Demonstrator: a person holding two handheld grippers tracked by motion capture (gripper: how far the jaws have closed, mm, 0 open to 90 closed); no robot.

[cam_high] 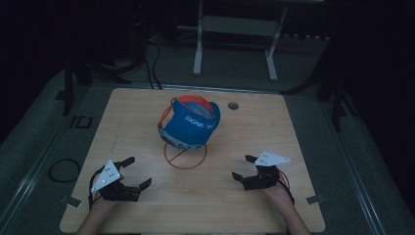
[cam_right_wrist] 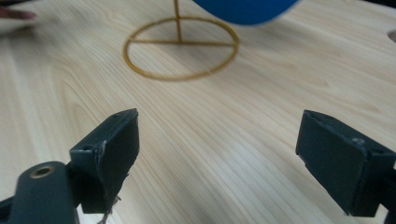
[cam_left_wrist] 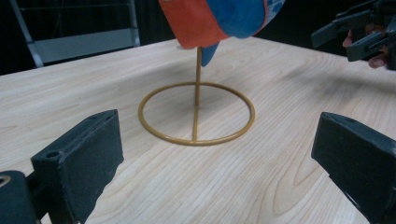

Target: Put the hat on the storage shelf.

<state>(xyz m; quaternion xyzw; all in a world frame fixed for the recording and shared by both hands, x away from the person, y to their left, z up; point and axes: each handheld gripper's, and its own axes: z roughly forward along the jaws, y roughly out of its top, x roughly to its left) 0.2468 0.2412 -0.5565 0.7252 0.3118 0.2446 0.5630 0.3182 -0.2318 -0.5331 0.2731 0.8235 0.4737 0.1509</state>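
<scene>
Two sets of tongs are held low over a pale wooden surface (cam_high: pixel 235 147), one in each of the person's hands, near the edge closest to the person. The left tongs (cam_high: pixel 138 172) are seen at the near left of the high view, with the jaws spread wide and nothing between them; a grey three-cornered plate is carried on top. The right tongs (cam_high: pixel 244 167) are seen at the near right, likewise spread wide and empty, with the same kind of grey plate above. Both are kept well apart from each other.

Between them and farther from the person, a blue and orange cap (cam_high: pixel 190 122) is perched on a thin gold wire stand (cam_high: pixel 185 155). The stand is made of a round ring lying flat on the surface, crossed by a straight bar, from which an upright rod rises into the cap. White lettering is visible on the blue cloth, but it is too small to be read. A small round hole (cam_high: pixel 233 105) is set in the surface just beyond the cap, to its right.

In the left gripper view, the ring and rod are framed between the two black jaws, and the right tongs are seen at the upper right.
</scene>
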